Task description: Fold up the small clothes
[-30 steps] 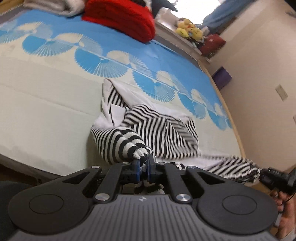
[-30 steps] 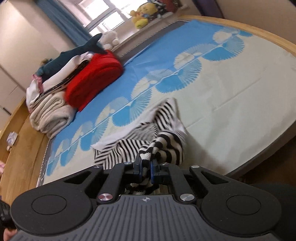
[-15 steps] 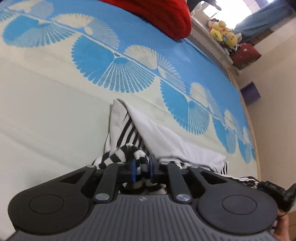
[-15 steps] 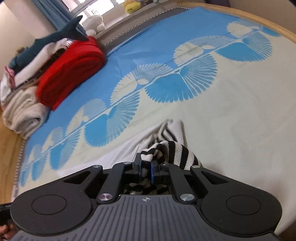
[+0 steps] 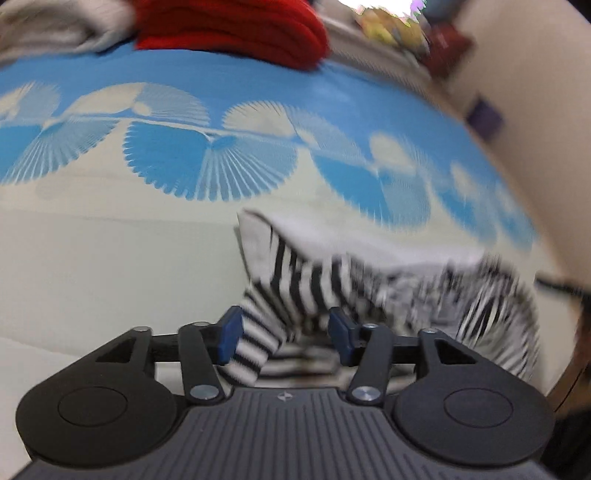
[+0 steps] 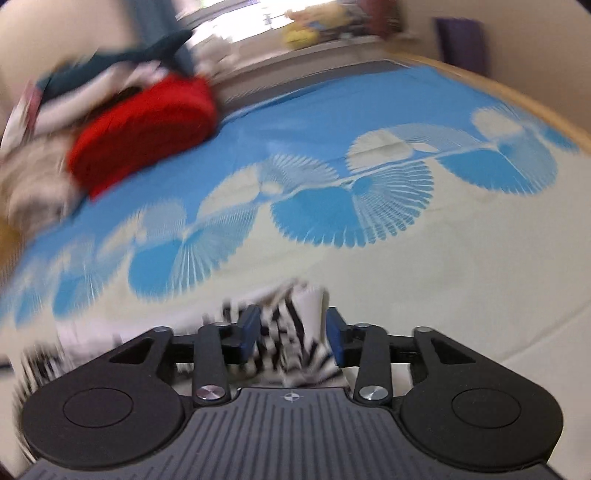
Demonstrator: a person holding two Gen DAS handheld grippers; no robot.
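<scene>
The small black-and-white striped knit garment [image 5: 317, 280] lay crumpled on the pale cream part of the bed sheet with blue fan-shaped prints [image 5: 110, 258], near the bed's front edge, with a plain white inner layer turned up along its far side. In the left wrist view one striped cuff-like end drooped between the blue pads of the black two-finger left gripper [image 5: 286, 334], lying against the left pad while the right pad stood clear of the cloth; the jaws were opening, parted about halfway, and no longer pinched the fabric. In the right wrist view another bunched part of the same garment [image 6: 291, 332] sat between the blue pads of the black two-finger right gripper [image 6: 291, 338]; its jaws were also opening, roughly half spread, and with the blur I could not tell whether either pad was touching the cloth, though neither squeezed it. The rest of the garment trailed off to the right in the left view, smeared by motion. Farther back on the blue part of the sheet rested a folded red knitted blanket [image 6: 147, 136], with a heap of beige and white folded textiles [image 6: 33, 177] beside it. A dark blue plush toy [image 6: 122, 62] lay on top of that heap, and blurred yellow plush toys [image 6: 310, 31] sat on the window ledge beyond the bed.
</scene>
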